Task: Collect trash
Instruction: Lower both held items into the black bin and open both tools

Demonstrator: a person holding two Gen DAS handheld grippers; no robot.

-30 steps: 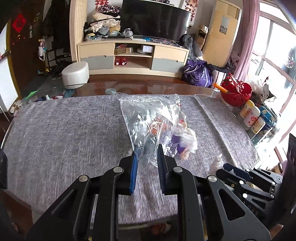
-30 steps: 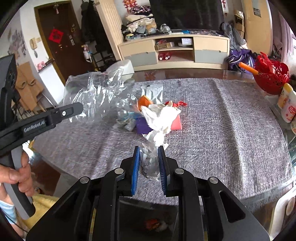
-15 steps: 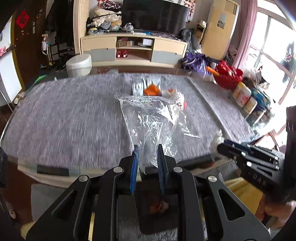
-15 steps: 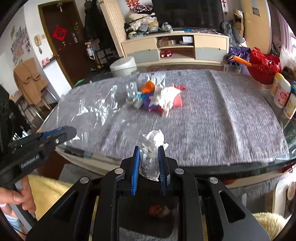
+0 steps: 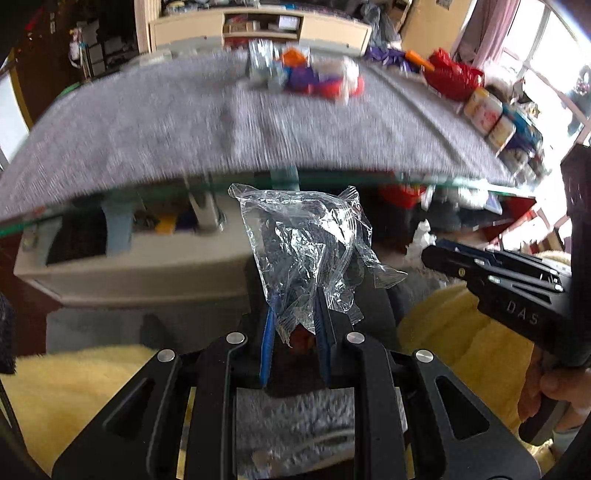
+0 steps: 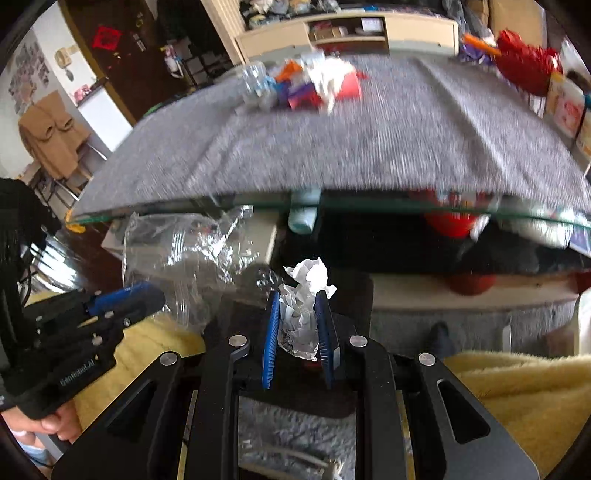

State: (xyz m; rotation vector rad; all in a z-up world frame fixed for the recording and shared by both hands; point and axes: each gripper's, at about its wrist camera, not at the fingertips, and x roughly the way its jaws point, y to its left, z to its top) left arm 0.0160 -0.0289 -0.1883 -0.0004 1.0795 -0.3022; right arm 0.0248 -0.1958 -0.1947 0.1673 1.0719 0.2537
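My left gripper [image 5: 293, 301] is shut on a crumpled clear plastic bag [image 5: 303, 243], held below the table's front edge. My right gripper [image 6: 299, 301] is shut on a crumpled white paper wad [image 6: 304, 291]. Each gripper shows in the other's view: the right gripper [image 5: 436, 251] at the right, the left gripper [image 6: 147, 291] at the left with the clear plastic bag [image 6: 188, 254] spreading from it. A pile of trash [image 5: 310, 75] in orange, purple, red and white lies on the far part of the grey tablecloth [image 5: 184, 122]; the same pile of trash [image 6: 306, 85] is blurred in the right wrist view.
The glass table edge [image 6: 369, 201] runs across just above both grippers. A lower shelf [image 5: 122, 254] under the table holds small items. Yellow fluffy fabric [image 6: 517, 387] lies below. A red basket [image 5: 452, 77] and bottles [image 5: 487, 114] stand at the table's right. A TV cabinet [image 5: 258, 26] stands behind.
Both grippers have pulled back from over the table and dropped below its front edge, each still holding its piece. The trash pile now lies farther away.
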